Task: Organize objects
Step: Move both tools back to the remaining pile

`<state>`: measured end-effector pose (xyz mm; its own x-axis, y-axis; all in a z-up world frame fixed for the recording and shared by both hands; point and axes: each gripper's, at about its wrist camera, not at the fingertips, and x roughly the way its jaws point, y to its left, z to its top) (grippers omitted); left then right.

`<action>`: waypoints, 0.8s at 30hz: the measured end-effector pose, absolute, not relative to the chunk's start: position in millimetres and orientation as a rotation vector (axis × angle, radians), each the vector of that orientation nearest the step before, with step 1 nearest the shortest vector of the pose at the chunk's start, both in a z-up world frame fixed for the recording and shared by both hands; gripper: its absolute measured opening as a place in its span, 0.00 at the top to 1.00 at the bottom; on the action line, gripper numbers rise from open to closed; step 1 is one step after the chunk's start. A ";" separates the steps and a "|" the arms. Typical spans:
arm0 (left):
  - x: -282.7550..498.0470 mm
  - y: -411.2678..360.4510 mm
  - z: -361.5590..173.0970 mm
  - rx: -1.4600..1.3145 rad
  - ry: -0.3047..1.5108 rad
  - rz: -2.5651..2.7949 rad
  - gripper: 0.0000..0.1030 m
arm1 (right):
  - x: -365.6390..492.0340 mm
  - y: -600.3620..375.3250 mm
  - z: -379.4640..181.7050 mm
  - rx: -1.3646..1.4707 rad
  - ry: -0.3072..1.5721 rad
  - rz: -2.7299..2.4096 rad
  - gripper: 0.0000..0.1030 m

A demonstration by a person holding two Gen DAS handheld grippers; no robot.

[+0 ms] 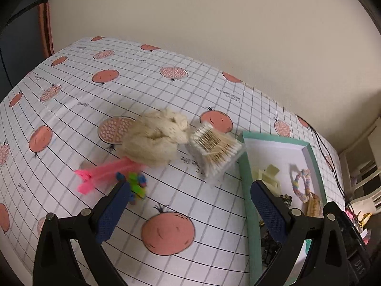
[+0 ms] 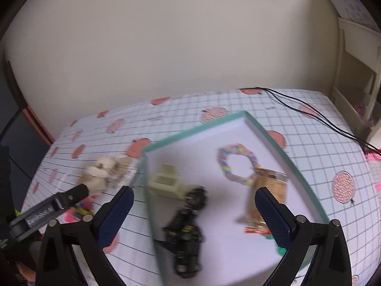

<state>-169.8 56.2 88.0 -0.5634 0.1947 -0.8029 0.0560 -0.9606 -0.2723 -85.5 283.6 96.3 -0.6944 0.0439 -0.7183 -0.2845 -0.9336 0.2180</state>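
Both grippers empty, fingers spread wide: left gripper [image 1: 188,205] near cotton-swab box [image 1: 215,151] beside tray [image 1: 245,166]; right gripper [image 2: 194,211] over tray. Best squeezed across box's flat sides.

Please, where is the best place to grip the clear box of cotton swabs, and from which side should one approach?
Probably across the two long clear walls of the box of cotton swabs, coming from above on the near side. It lies tilted beside the tray and close to the cream cloth bundle, so those sides are crowded.
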 end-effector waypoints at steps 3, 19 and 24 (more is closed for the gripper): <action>-171.4 40.8 93.4 -1.415 -0.416 2.698 0.03 | -90.4 270.9 105.1 -1.118 0.486 2.726 0.00; -180.3 -53.8 85.7 -1.523 -0.530 2.720 0.03 | -129.5 172.8 98.3 -1.254 0.417 2.849 0.07; -181.0 -70.0 78.8 -1.584 -0.504 2.723 0.03 | -140.8 139.8 87.3 -1.353 0.358 2.863 0.08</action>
